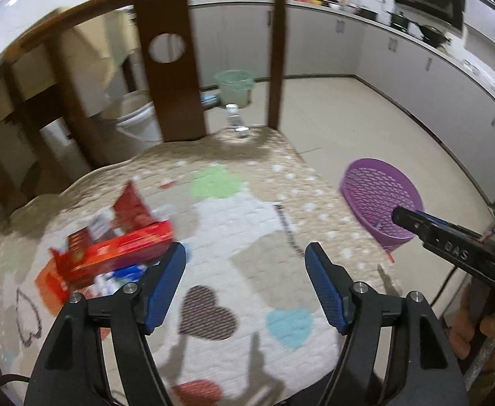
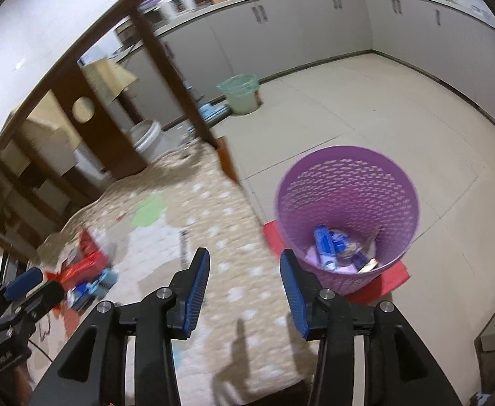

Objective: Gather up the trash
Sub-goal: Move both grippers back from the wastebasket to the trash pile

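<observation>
Both tools hung empty over the patterned mat (image 1: pixel 247 223), the left tool (image 1: pixel 245 264) and right tool (image 2: pixel 244 270) each with jaws apart. Red boxes and wrappers (image 1: pixel 119 250) lay heaped at the mat's left; the purple basket (image 2: pixel 349 203), partly filled, stood right. I'd take one box squarely.

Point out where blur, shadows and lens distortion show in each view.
Left wrist view: red boxes smeared by motion blur, gripper shadows on the mat, cabinets bowed by the fisheye. Right wrist view: purple basket slightly soft, shadows fall below the fingers.
</observation>
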Tool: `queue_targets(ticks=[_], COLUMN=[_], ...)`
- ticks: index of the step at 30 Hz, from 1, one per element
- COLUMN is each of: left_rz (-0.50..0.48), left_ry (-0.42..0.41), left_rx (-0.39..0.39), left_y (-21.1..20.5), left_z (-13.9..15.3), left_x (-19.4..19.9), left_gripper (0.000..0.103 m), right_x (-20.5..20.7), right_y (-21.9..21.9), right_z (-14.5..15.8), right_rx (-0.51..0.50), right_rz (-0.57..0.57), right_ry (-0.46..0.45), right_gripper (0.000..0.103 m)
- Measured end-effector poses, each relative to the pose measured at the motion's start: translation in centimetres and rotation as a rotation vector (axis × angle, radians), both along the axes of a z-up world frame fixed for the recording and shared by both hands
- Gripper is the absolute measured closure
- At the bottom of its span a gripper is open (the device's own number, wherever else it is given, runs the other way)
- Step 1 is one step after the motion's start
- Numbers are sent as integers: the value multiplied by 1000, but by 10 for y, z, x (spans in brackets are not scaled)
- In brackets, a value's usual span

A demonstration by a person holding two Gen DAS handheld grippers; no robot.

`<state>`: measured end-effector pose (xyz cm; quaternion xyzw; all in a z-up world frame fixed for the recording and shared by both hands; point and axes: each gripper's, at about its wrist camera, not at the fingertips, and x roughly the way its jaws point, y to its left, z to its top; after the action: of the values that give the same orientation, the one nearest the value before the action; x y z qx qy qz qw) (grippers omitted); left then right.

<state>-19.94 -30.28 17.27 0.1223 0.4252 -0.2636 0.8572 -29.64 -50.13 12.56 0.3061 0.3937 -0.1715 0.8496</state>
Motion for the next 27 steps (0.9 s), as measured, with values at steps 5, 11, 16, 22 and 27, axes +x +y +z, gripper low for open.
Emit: queue_targets(ticks=[5,11,16,22,27], left_rz=[79,159,203,266,285], left_ry=[-14,-8,13,69,79], left_rx=[-30,-41,-34,-57,-51], left_y=[43,85,112,131,132], left_z=[2,-6,-22,-43,-49], left_x=[6,15,25,41,46], left_gripper=[30,28,27,27,27], right_x=[13,32,47,55,51], right_y=[35,73,101,119,115], right_z=[12,26,28,25,26], right_rx=[-26,-64,-71,-84,-97], right_rz=[58,123,168,201,200], right_ry=[18,32,47,80,81], right_gripper=[53,50,50,50,49])
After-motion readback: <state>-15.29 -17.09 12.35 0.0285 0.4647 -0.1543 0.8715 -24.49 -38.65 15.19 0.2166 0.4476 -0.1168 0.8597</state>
